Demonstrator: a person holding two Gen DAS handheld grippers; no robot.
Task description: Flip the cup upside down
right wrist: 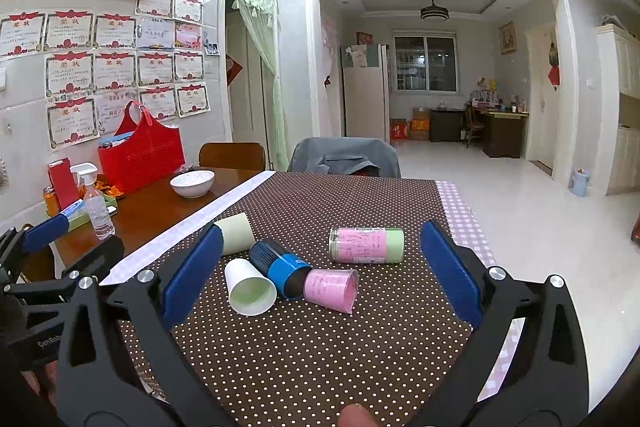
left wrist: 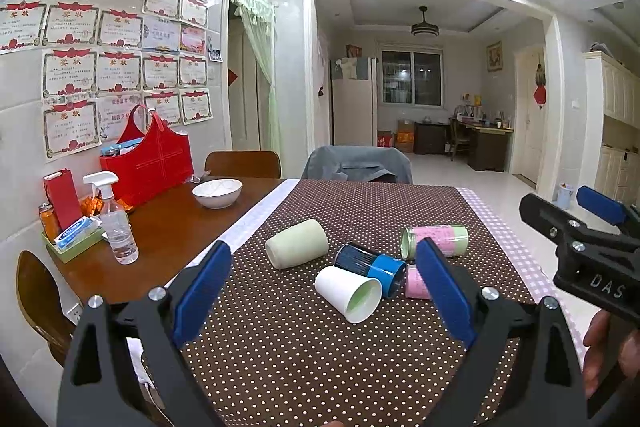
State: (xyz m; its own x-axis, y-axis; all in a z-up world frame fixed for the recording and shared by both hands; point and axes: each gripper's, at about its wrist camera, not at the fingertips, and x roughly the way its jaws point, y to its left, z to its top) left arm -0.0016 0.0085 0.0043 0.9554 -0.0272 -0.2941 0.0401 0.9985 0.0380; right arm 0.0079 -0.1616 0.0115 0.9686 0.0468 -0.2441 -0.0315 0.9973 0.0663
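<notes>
Cups lying on sides on dotted brown cloth (left wrist: 360, 367) over wooden bench (left wrist: 168, 239). White cup (left wrist: 348, 293) nearest, mouth toward camera, greenish inside, touching blue-banded dark cup (left wrist: 370, 265). Pink cup (right wrist: 332, 289) just beside blue one, on its side too. Pale green cup (left wrist: 297, 243) further left, apart from cluster. Pink-labelled jar (left wrist: 435, 240) (glass, green end) behind, lying flat. Left tongs (left wrist: 322, 291) spread wide, holding nothing, hovering above cloth with white cup between blue pads (left wrist: 202, 293). Right tongs (right wrist: 316, 271) also spread wide, nothing gripped, cluster framed between fingers. Off to left on bare wood: white bowl (left wrist: 217, 193), spray bottle (left wrist: 116, 223), red bag (left wrist: 150, 163). Grey-draped chair (left wrist: 356, 165) at far end of bench.
</notes>
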